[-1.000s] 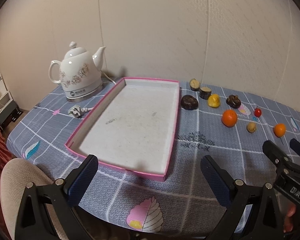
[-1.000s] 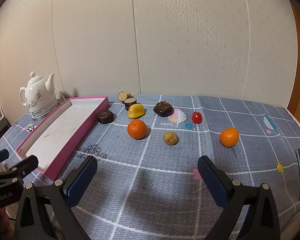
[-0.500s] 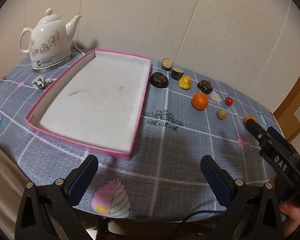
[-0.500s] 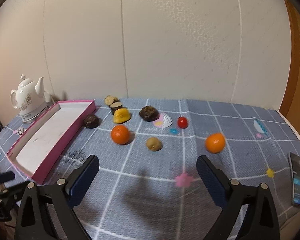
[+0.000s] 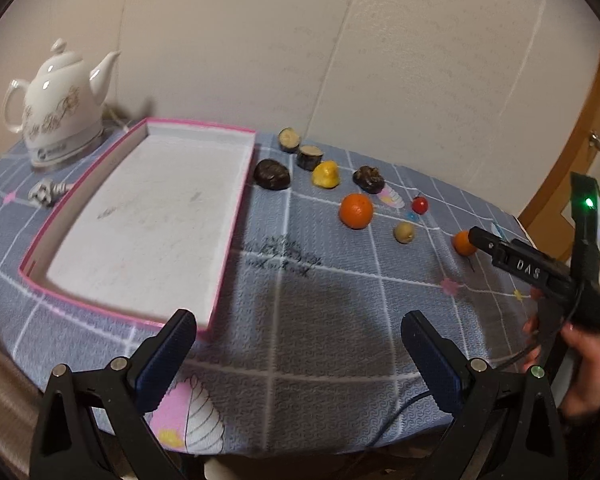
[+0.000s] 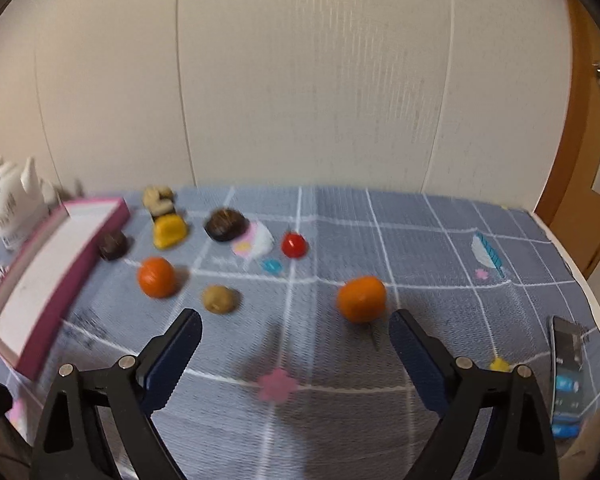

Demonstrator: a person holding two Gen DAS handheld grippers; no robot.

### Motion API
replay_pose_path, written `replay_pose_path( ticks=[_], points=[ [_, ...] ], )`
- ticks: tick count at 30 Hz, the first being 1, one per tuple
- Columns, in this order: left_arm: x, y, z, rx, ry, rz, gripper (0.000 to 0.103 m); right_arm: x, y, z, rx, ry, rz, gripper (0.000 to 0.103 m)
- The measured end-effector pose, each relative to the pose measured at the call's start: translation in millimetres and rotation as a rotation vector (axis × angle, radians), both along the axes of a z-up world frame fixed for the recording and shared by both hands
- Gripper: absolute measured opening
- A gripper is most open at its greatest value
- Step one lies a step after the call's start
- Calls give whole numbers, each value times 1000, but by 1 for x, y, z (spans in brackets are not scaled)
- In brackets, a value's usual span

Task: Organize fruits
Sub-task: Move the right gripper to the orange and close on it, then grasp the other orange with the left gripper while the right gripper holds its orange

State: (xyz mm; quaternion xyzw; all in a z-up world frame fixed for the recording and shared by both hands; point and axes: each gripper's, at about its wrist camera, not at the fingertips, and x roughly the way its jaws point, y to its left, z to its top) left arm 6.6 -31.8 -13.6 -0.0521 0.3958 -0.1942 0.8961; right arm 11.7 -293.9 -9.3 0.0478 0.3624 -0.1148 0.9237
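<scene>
A pink-rimmed tray (image 5: 236, 216) with nothing in it lies on the left of the table; it also shows in the right wrist view (image 6: 76, 264). Right of it lie several fruits: two oranges (image 5: 356, 211) (image 6: 361, 298), a yellow fruit (image 5: 326, 174), a red cherry tomato (image 6: 293, 244), a small tan fruit (image 6: 218, 298) and dark brown ones (image 5: 272, 174). My left gripper (image 5: 298, 344) is open and empty above the table's near edge. My right gripper (image 6: 294, 340) is open and empty, just short of the right orange.
A white teapot (image 5: 60, 104) stands behind the tray with a plug (image 5: 46, 193) beside it. A phone (image 6: 566, 372) lies at the table's right edge. A wall runs behind the table and a wooden door (image 6: 588, 128) is at the right.
Both grippers have moved forward and right over the table. The right gripper has come closer to the right orange. Both stay open.
</scene>
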Motion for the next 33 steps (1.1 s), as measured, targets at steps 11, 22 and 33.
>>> replay_pose_path(
  ticks=[11,22,33],
  points=[
    [22,-23,-3,-37,91,-62,103,26,-62,-27,6,64,-51,84],
    [60,-69,9,31,-9,-120,103,49,-79,-55,155,113,-20,69],
    [114,-106,-15,64,10,-114,103,63,-72,-68,124,118,0,42]
  ],
)
